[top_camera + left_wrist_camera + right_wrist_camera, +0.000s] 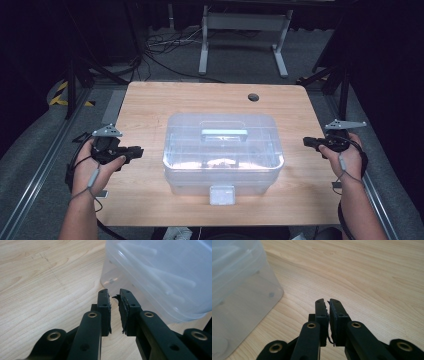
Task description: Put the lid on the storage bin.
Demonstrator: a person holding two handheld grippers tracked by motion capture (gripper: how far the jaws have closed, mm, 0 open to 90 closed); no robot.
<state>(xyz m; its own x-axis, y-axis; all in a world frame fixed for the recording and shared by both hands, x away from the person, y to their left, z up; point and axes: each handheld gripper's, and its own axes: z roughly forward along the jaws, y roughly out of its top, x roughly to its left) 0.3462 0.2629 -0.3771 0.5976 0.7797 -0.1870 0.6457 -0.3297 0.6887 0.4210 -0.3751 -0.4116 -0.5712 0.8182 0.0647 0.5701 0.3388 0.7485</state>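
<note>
Clear plastic box point(223, 152) with a closed lid and a handle on top sits in the middle of the wooden bench point(150, 105), its front latch facing us. We hold one gripper at each short end of it, both forearms coming in from the near edge. Our left hand point(92, 165) is low beside the box's left end, with the left gripper point(137, 151) lying roughly level and pointing inward at the box wall. In the left gripper view its fingers point(103, 311) stand a narrow gap apart with nothing between them, the box's rounded corner just ahead and not touched. Our right hand point(345, 157) mirrors it off the right end, the right gripper point(306, 142) pointing inward, a little farther from the box. In the right gripper view its fingers point(322, 312) are almost together, only a slit between the pads, gripping nothing, above bare wood with the box off to the side.
</note>
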